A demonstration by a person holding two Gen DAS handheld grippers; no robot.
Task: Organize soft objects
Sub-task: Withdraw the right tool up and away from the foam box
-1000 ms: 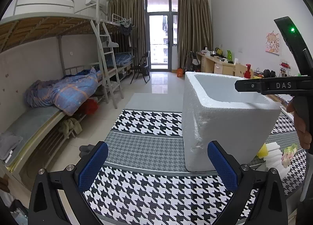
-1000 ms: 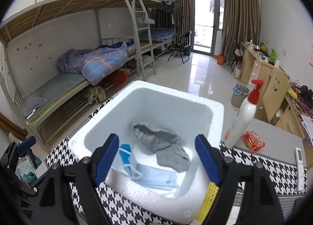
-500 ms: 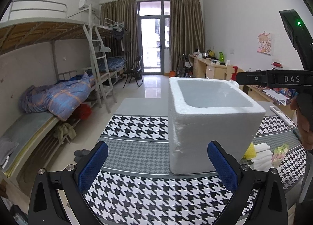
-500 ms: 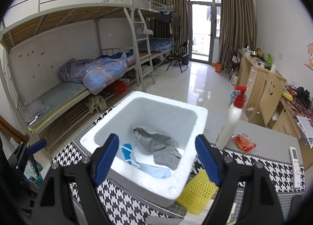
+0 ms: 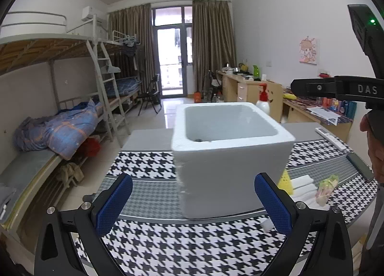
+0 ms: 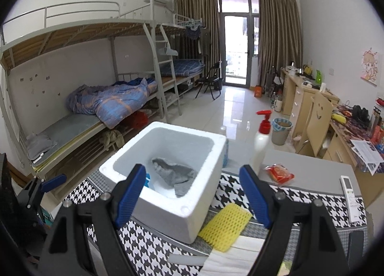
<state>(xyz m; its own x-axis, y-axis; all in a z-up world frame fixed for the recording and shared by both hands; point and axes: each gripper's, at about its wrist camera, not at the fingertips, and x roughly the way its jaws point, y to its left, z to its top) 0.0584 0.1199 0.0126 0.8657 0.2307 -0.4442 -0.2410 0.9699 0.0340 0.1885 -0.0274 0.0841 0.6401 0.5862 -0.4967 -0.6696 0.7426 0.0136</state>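
A white foam box (image 5: 230, 170) stands on the houndstooth table cover (image 5: 168, 252). In the right wrist view the box (image 6: 168, 208) holds a grey cloth (image 6: 175, 172) and a blue face mask (image 6: 147, 178). A yellow foam net (image 6: 225, 225) lies against the box's right side, beside white sheets (image 6: 235, 252). My left gripper (image 5: 193, 180) is open with nothing in it, a short way in front of the box. My right gripper (image 6: 192, 169) is also open with nothing in it, held back from the box and above its near rim.
A white pump bottle with a red top (image 6: 261, 146), a red packet (image 6: 279, 175) and a remote (image 6: 349, 192) sit on the grey table behind the box. A pink-green packet (image 5: 326, 187) lies at the right. Bunk beds line the left wall, desks the right.
Both grippers have drawn back and risen from the box, which now looks smaller. The yellow net has come into the right wrist view. Both grippers stay open.
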